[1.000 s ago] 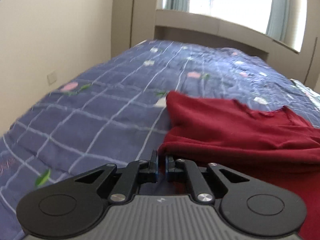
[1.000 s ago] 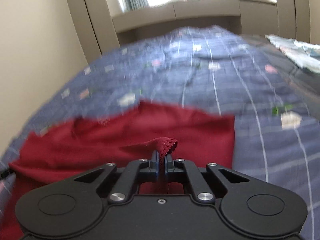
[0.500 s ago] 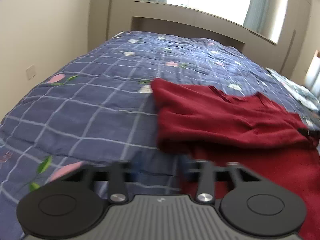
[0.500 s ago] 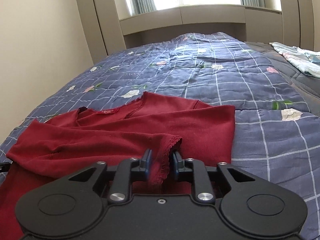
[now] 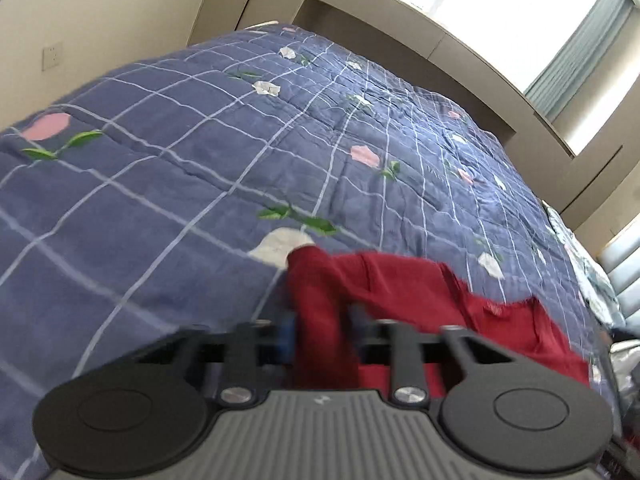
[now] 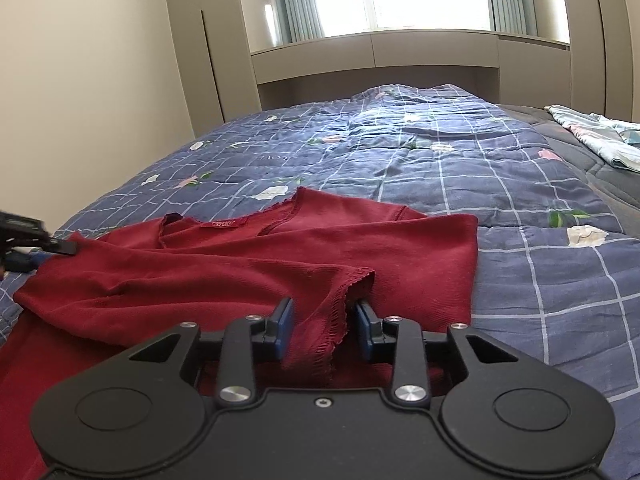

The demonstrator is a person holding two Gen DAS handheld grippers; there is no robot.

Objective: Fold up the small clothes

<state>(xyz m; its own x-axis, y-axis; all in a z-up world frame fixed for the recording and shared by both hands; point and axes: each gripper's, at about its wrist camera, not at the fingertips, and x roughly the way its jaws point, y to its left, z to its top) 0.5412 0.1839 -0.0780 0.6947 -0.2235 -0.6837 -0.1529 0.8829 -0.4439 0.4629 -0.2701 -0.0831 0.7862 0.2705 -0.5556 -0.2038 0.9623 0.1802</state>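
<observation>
A dark red knit top (image 6: 280, 264) lies partly folded on the blue checked quilt (image 6: 460, 168), its neckline and label toward the far side. My right gripper (image 6: 324, 320) is open, its blue pads either side of a lace-edged sleeve cuff (image 6: 352, 280) that lies loose between them. My left gripper (image 5: 322, 328) is open and blurred, with a fold of the red top (image 5: 400, 292) between its fingers, not pinched. The left gripper also shows at the left edge of the right wrist view (image 6: 24, 236), at the top's left corner.
The quilt (image 5: 200, 184) covers a wide bed. A cream wall with a socket (image 5: 52, 56) runs along the left. Cabinets and a window ledge (image 6: 372, 56) stand behind the bed. A light patterned cloth (image 6: 600, 136) lies at the far right.
Both grippers have opened and let go of the red top, which has dropped onto the quilt. The left gripper has tilted and moved forward over the top's left edge.
</observation>
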